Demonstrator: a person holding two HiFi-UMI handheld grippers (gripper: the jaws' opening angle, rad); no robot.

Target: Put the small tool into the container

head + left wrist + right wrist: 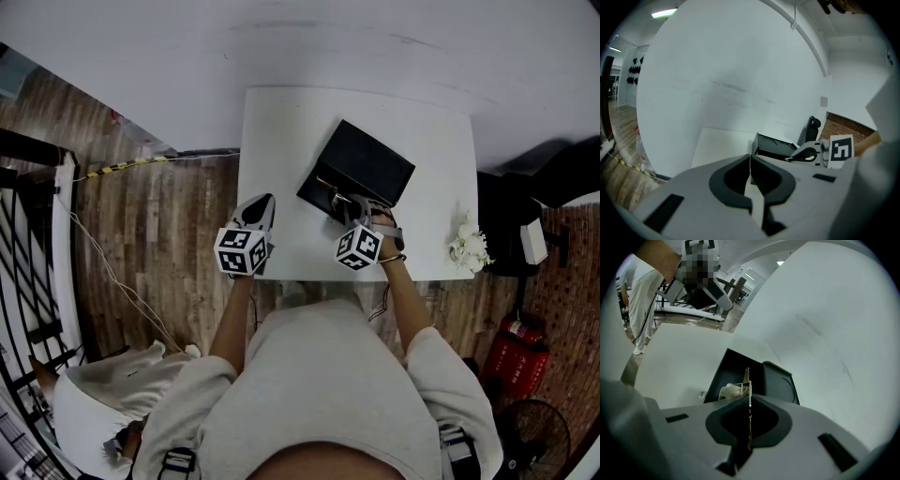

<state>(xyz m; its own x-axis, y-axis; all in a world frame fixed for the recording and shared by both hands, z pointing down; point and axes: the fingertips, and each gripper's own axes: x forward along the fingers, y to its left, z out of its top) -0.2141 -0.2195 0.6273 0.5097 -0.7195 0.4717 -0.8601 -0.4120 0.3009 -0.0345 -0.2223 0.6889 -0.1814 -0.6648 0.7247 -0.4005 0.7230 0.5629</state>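
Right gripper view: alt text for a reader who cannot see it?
The right gripper, jaws shut on a thin metal tool, points down at an open black container on a white table. The tool's tip sticks out past the jaws.

Container on table, right of centre.
Right gripper with small tool over its near edge; left gripper near left; flowers at right edge.

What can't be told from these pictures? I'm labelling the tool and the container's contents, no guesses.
1. small tool: in the right gripper view only a thin edge-on strip shows past the right gripper; its kind is unclear.
2. In the head view that gripper hides the tool.
3. pale item in the container: partly behind the gripper's body, unidentifiable.
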